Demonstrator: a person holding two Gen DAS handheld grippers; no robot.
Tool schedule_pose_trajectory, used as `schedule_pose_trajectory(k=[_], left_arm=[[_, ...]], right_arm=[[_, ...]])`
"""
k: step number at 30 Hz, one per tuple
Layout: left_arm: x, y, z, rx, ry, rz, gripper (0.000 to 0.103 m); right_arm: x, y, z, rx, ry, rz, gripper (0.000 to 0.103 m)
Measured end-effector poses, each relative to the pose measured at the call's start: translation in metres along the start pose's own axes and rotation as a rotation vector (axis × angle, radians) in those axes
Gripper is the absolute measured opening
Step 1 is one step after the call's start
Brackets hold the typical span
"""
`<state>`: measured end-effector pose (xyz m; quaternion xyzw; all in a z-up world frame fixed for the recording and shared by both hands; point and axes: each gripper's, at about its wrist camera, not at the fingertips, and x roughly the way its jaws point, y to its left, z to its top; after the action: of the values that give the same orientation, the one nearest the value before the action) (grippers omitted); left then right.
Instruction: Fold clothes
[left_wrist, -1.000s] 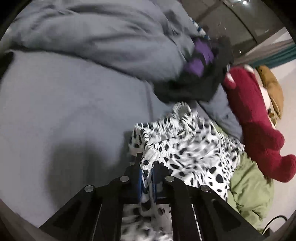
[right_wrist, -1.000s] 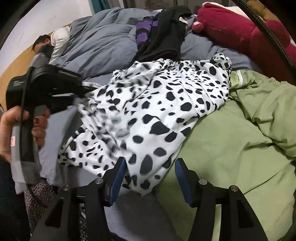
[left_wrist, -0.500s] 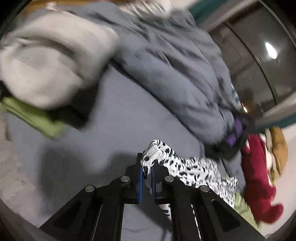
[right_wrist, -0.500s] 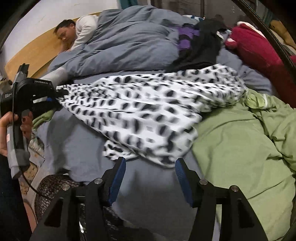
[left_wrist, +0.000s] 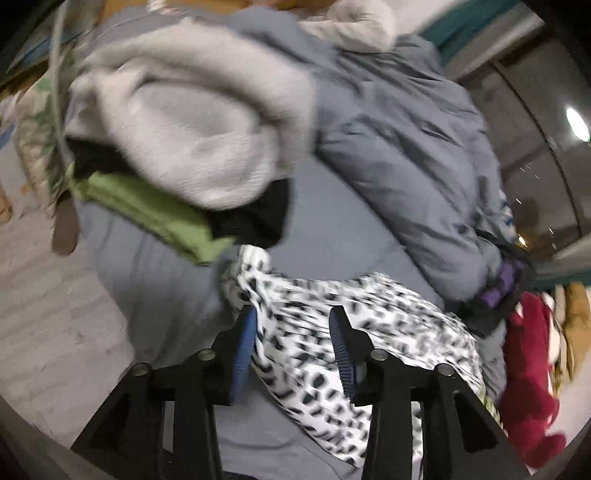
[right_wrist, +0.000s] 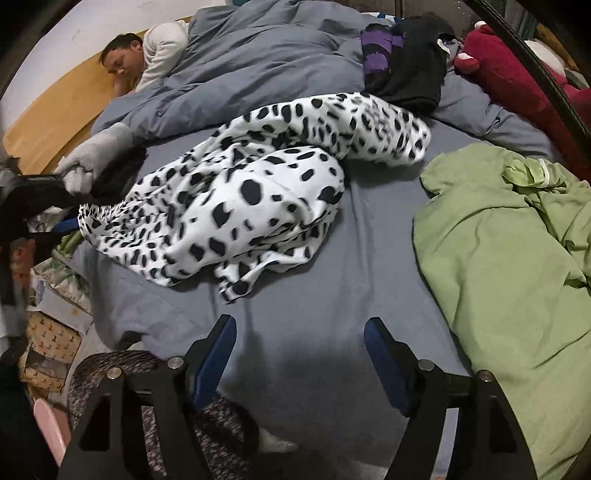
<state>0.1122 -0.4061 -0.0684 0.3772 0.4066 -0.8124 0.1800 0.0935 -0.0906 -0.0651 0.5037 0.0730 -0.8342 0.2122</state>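
A grey-blue bed sheet (right_wrist: 306, 314) carried the laundry; the left wrist view was motion-blurred.
The spotted garment (right_wrist: 240, 206) lay crumpled mid-bed, with both the left gripper (left_wrist: 291, 328) and right gripper (right_wrist: 299, 336) spread apart, empty.

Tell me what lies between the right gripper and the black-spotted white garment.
Only bare blue-grey bedsheet separates the right gripper from the spotted garment, as the right wrist view shows.
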Motion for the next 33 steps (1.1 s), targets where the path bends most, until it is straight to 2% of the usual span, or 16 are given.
schedule_pose_trajectory(k=[1,3,5,10,12,13,15,17,20,22,23,26,27,31,32,33], left_arm=[[-0.003,-0.007,-0.002,0.021,-0.003,-0.016,0.044],[-0.001,-0.026,-0.006,0.085,0.02,-0.057,0.055],[0.002,-0.042,-0.014,0.15,0.057,-0.075,0.056],[0.047,-0.067,-0.041,0.257,0.241,0.029,0.056],[0.069,-0.064,-0.053,0.249,0.323,0.04,0.056],[0.079,-0.063,-0.058,0.244,0.362,0.044,0.056],[0.085,-0.057,-0.058,0.213,0.367,0.028,0.056],[0.091,-0.052,-0.059,0.181,0.372,0.011,0.056],[0.1,-0.043,-0.06,0.133,0.38,-0.013,0.056],[0.101,-0.036,-0.057,0.09,0.384,-0.049,0.056],[0.101,-0.033,-0.056,0.069,0.387,-0.067,0.056],[0.102,-0.03,-0.054,0.051,0.388,-0.095,0.056],[0.1,-0.03,-0.054,0.053,0.389,-0.084,0.055],[0.09,-0.039,-0.056,0.066,0.388,-0.025,0.056],[0.087,-0.042,-0.057,0.071,0.387,-0.008,0.056],[0.084,-0.041,-0.058,0.073,0.385,-0.013,0.056]], right_arm=[[0.004,-0.002,0.003,0.0,0.001,0.007,0.075],[0.014,-0.007,0.01,0.001,0.007,0.026,0.075],[0.028,-0.005,0.019,0.004,0.014,0.052,0.075],[0.051,0.008,0.029,-0.005,0.048,0.148,0.075],[0.057,0.018,0.03,-0.047,0.043,0.148,0.075],[0.061,0.024,0.03,-0.087,0.04,0.131,0.075],[0.067,0.032,0.027,-0.169,0.03,0.05,0.06],[0.067,0.033,0.025,-0.214,0.009,0.026,0.029],[0.06,0.021,0.028,-0.184,0.001,0.058,0.014],[0.053,0.01,0.032,-0.167,-0.017,0.011,0.007],[0.047,0.003,0.034,-0.155,-0.045,-0.048,0.002],[0.021,-0.025,0.04,-0.107,-0.149,-0.266,0.001],[0.004,-0.042,0.042,-0.066,-0.193,-0.332,0.001],[-0.058,-0.094,0.042,0.045,-0.277,-0.371,0.001],[-0.066,-0.1,0.041,0.057,-0.276,-0.369,0.006],[-0.064,-0.099,0.04,0.063,-0.251,-0.342,0.006]])
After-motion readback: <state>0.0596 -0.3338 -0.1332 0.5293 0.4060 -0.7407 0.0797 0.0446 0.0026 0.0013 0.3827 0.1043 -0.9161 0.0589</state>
